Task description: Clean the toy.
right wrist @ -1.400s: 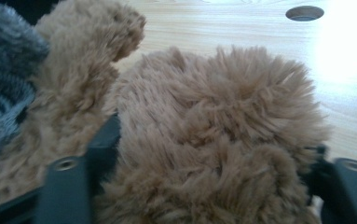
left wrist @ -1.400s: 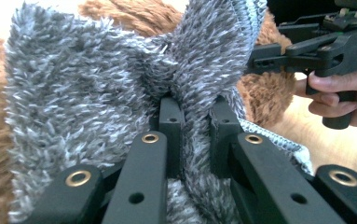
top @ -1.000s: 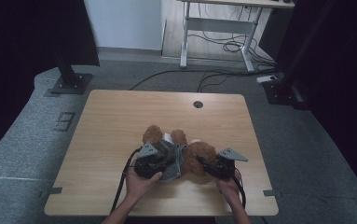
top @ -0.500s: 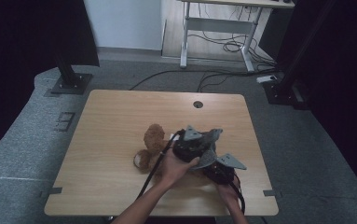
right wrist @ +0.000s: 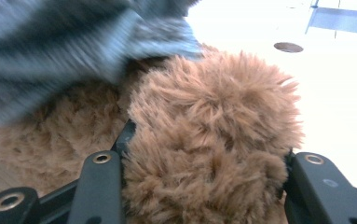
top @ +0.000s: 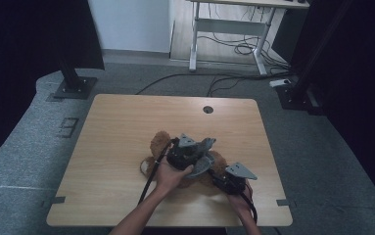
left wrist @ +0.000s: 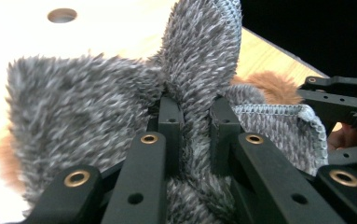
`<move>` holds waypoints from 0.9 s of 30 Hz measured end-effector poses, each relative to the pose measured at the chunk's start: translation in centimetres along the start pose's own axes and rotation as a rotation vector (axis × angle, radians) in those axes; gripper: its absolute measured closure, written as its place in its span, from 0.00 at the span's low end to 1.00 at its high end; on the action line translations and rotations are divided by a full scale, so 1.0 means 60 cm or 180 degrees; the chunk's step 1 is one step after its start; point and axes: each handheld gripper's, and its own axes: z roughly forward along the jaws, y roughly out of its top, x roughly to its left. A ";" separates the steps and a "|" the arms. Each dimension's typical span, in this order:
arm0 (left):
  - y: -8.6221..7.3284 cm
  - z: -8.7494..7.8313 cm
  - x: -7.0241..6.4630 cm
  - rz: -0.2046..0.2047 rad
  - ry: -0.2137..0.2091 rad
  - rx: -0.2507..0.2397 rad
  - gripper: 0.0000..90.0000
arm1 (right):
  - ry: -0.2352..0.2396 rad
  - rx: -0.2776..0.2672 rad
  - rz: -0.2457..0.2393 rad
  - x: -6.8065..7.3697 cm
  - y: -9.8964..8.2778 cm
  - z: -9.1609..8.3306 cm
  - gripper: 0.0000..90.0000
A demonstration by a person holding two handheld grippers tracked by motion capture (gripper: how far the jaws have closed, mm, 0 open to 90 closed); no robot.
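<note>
Between your left gripper's (left wrist: 192, 116) shut jaws sits only a thin fold of grey cloth (left wrist: 73, 107), which may slip free if you tug while the right gripper (right wrist: 204, 186) clamps the bear (right wrist: 213, 140).

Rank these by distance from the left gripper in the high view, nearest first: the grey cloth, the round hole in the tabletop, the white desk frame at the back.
From the left gripper:
1. Grey cloth: clamped in its jaws, over the brown plush toy.
2. Round hole: farther back on the table, toward the far edge.
3. White desk frame: on the floor beyond the table, at the back.
</note>
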 end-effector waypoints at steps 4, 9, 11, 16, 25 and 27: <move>-0.002 -0.032 0.032 -0.0083 0.0131 -0.0084 0.87 | 0.0046 -0.0005 0.0009 -0.005 -0.002 -0.001 0.54; -0.023 -0.057 0.098 -0.0206 0.0488 0.0067 0.87 | 0.0051 -0.0014 0.0000 -0.005 -0.002 -0.002 0.54; -0.032 -0.065 0.117 -0.0287 0.0538 0.0089 0.87 | 0.0049 -0.0019 -0.0024 -0.003 -0.002 -0.001 0.54; -0.029 -0.062 0.113 -0.0254 0.0459 0.0106 0.87 | 0.0034 -0.0024 -0.0026 -0.002 -0.002 0.001 0.54; 0.004 0.006 0.010 0.0050 0.0077 0.0152 0.87 | -0.0016 -0.0009 -0.0130 0.001 -0.003 0.000 0.55; 0.003 0.018 -0.007 0.0178 0.0132 0.0202 0.87 | -0.0011 -0.0001 -0.0127 0.000 -0.003 -0.001 0.55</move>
